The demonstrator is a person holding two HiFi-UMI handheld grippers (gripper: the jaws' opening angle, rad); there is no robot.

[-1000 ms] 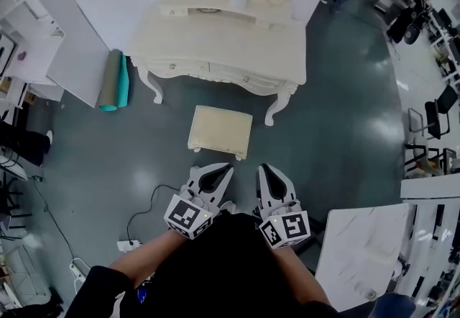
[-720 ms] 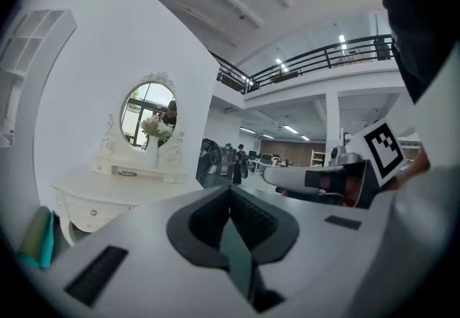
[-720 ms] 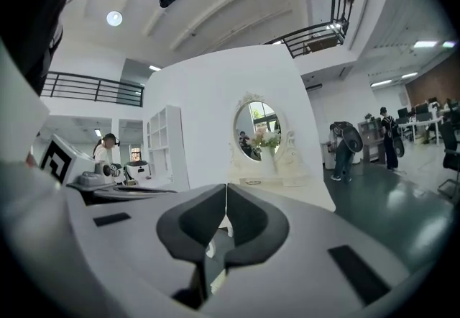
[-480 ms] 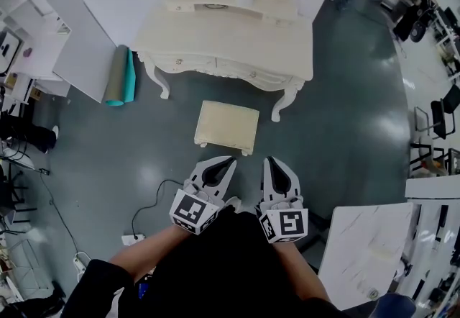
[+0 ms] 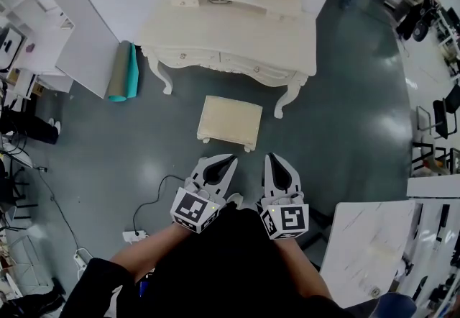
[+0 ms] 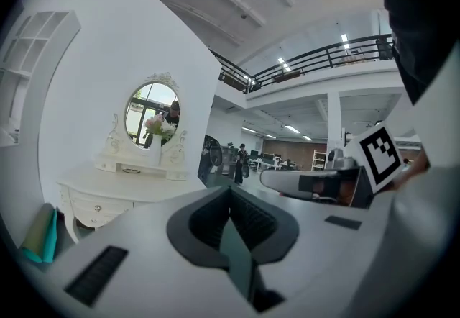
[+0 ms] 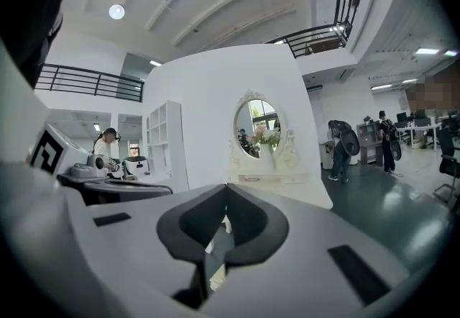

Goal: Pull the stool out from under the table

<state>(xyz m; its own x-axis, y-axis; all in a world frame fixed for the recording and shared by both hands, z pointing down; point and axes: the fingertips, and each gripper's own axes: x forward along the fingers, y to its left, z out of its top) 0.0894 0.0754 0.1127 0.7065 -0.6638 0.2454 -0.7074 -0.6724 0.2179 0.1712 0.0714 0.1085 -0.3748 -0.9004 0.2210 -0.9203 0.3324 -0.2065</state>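
A cream cushioned stool [image 5: 230,122] stands on the dark floor just in front of the ornate white dressing table [image 5: 230,39], between its front legs. My left gripper [image 5: 228,160] and right gripper [image 5: 273,157] are side by side close to my body, a short way on the near side of the stool and not touching it. Both are shut with nothing between the jaws. In the left gripper view the shut left gripper [image 6: 231,194] points toward the table [image 6: 122,191] and its oval mirror [image 6: 152,115]. The right gripper [image 7: 226,191] faces the same table [image 7: 277,180].
A rolled teal mat [image 5: 121,83] leans by the table's left leg, against a white panel [image 5: 93,36]. A power strip with a black cable [image 5: 136,236] lies on the floor at my left. A white marble-topped table [image 5: 366,252] is at my right, with chairs [image 5: 431,158] beyond.
The head view has drifted slightly, so table and stool sit a little further right in the picture. The stool keeps its place before the table, and both grippers stay shut and nearly still.
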